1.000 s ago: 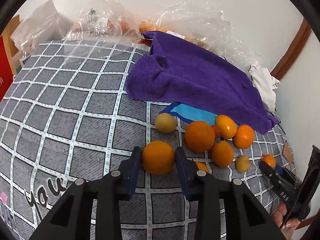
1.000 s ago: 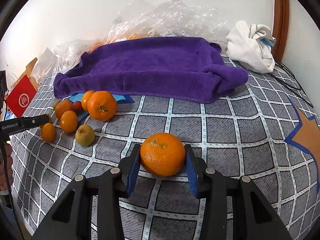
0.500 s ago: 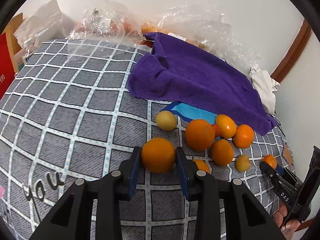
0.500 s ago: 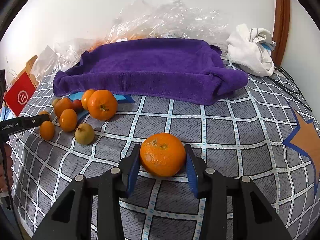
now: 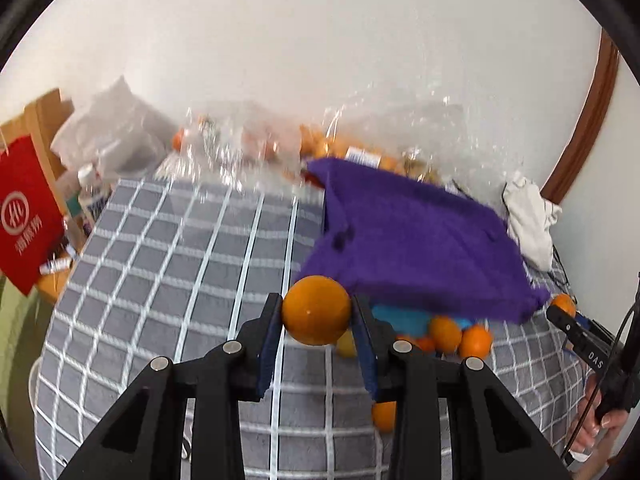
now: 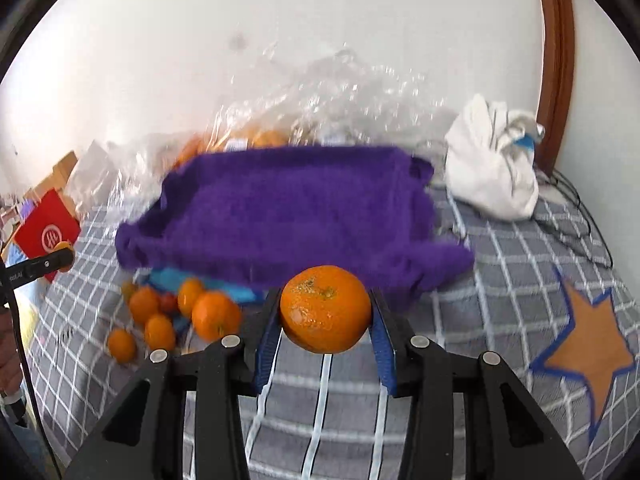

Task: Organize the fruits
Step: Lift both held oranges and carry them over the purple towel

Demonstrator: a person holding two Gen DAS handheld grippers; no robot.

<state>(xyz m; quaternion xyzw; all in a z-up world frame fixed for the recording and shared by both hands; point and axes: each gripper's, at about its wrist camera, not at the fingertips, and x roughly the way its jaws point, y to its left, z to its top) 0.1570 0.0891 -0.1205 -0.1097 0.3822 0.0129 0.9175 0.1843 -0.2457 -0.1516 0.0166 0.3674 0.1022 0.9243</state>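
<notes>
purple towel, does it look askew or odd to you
Yes. The purple towel lies rumpled, its near corner flopped onto the checked sheet, and a blue sheet pokes out from under its front edge beside the loose oranges.

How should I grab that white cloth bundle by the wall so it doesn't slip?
Pinch the knotted, bunched top of the white bundle, coming down from above. The top gathers into narrow folds that fingers can close around; the lower body looks wide, soft and baggy, so it would likely slip. Both grippers are full now, each holding an orange.
</notes>
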